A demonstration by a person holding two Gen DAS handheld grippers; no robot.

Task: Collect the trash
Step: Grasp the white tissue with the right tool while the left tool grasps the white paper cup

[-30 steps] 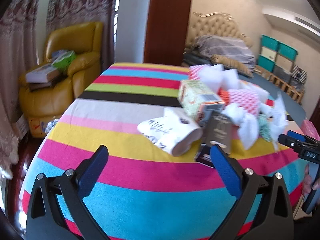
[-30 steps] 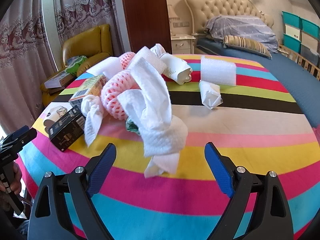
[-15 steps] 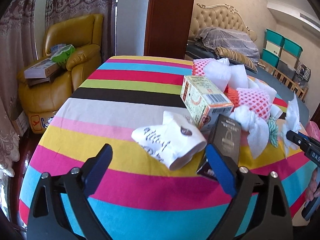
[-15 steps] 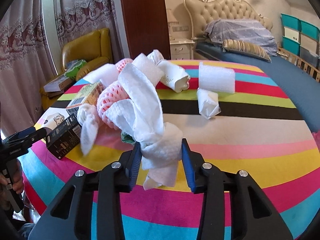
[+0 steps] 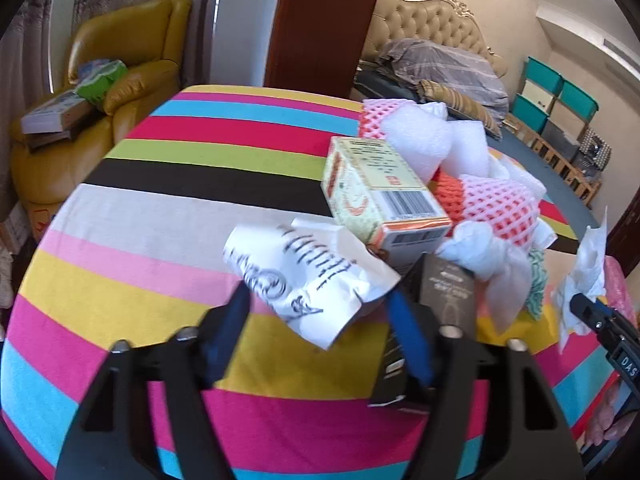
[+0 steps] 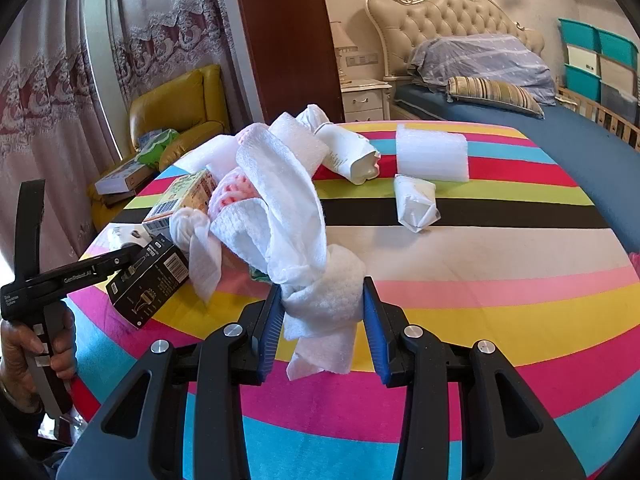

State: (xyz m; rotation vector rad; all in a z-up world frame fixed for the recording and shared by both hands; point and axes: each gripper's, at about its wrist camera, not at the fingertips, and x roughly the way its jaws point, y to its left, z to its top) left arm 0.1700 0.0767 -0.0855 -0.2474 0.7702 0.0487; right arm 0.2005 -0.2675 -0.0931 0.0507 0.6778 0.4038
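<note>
the crumpled white paper cup [image 5: 310, 280] lies on its side on the striped tablecloth [image 5: 168, 216], its long axis running from upper left to lower right in the left wrist view, its torn open mouth toward the lower right. it is thin creased paper with black lettering. the left gripper [image 5: 320, 320] has just been closing its jaws; they stand at a middling width either side of the cup's near end, and blur hides whether the pads touch it. a glossy black carton [image 5: 440, 312] stands just beside the right finger, and a green and orange printed box [image 5: 380, 196] lies just behind the cup. in the right wrist view, the right gripper [image 6: 323, 312] is clamped narrow on a soft, dimpled white paper towel [image 6: 320, 292], knotted into a wad between the blue pads; a long strip of it rises up and back toward a pile of pink foam netting [image 6: 232, 192] and white foam sheets [image 6: 432, 152].
</note>
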